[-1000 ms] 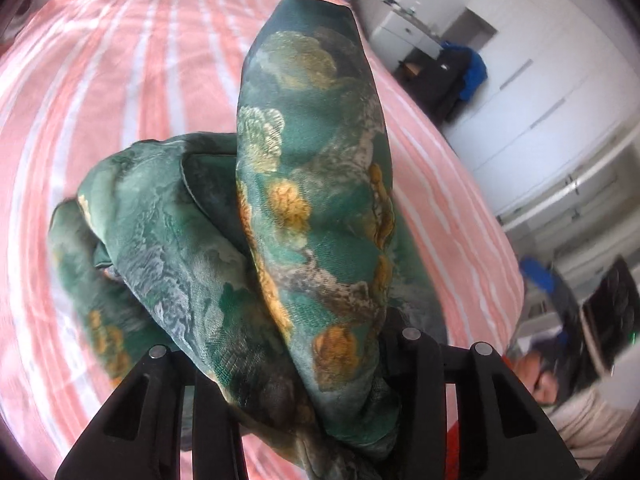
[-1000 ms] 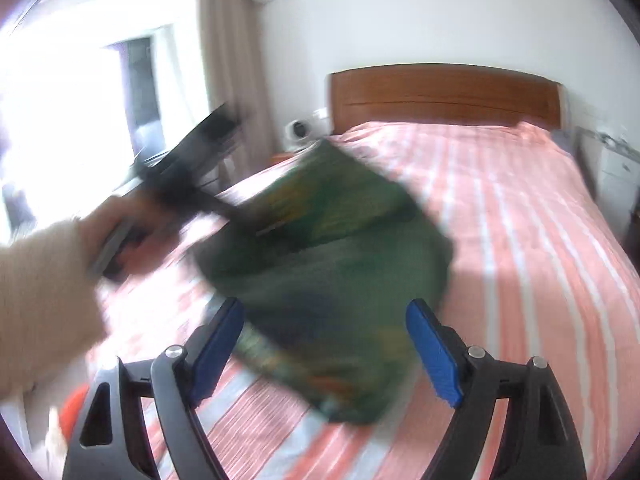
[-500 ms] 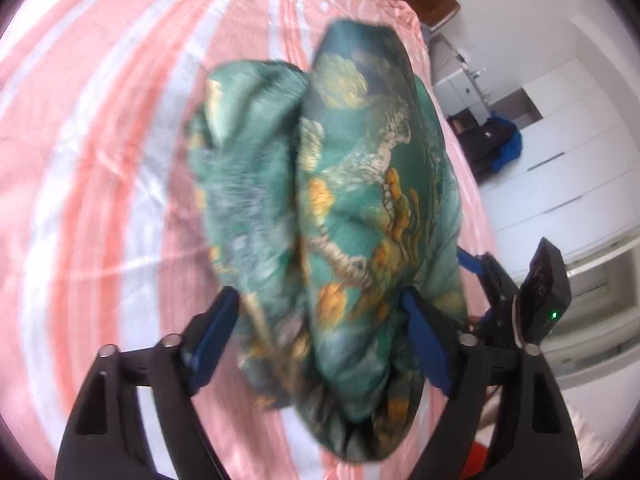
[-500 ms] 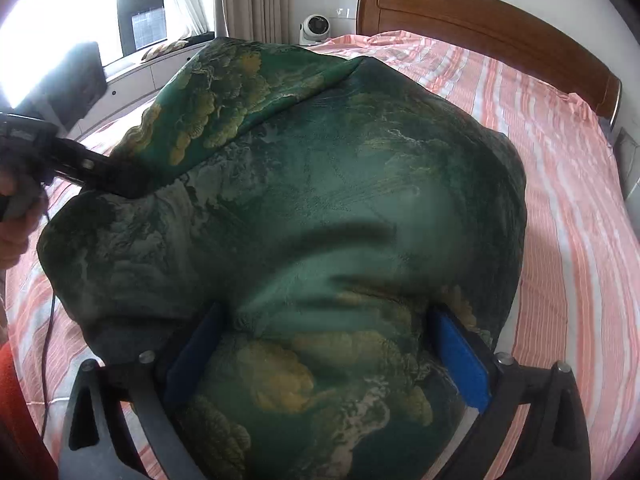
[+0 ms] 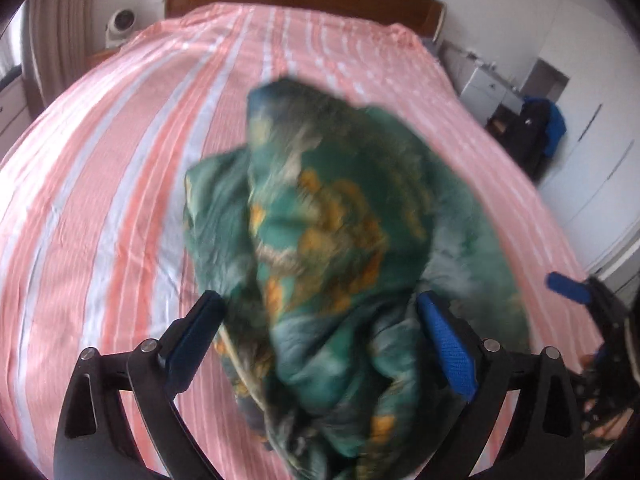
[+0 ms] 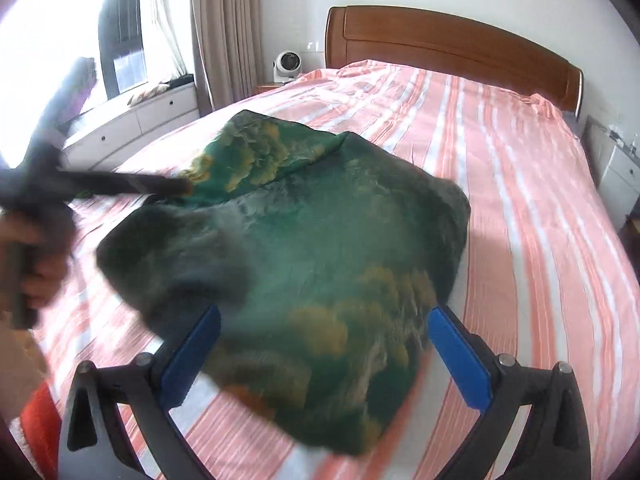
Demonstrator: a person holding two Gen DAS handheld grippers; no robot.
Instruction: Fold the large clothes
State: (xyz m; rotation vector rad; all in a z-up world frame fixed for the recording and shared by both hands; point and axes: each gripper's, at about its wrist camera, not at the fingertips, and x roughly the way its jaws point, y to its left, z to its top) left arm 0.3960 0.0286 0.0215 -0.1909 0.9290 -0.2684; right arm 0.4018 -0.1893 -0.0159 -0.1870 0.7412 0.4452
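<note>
On a pink-striped bed [image 6: 520, 208], both tools, left [image 5: 320, 344] and right [image 6: 324, 356], jaws just opened wide, drop the green printed garment [image 6: 304, 232]; next, spreading it flat.

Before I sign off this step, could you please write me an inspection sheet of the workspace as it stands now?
Surface: bed with a pink and white striped sheet, wooden headboard at the far end.
Job's things: green patterned garment, bunched in a loose heap on the sheet, blurred.
Clutter: nothing seen on the bed besides the garment.
Grippers: left claw open, jaws just opened, cloth between them, not pinched; right claw open at the garment's near edge.
Cables: nothing seen.
Surroundings: small fan beside the headboard, curtains, white drawers under the window.
</note>
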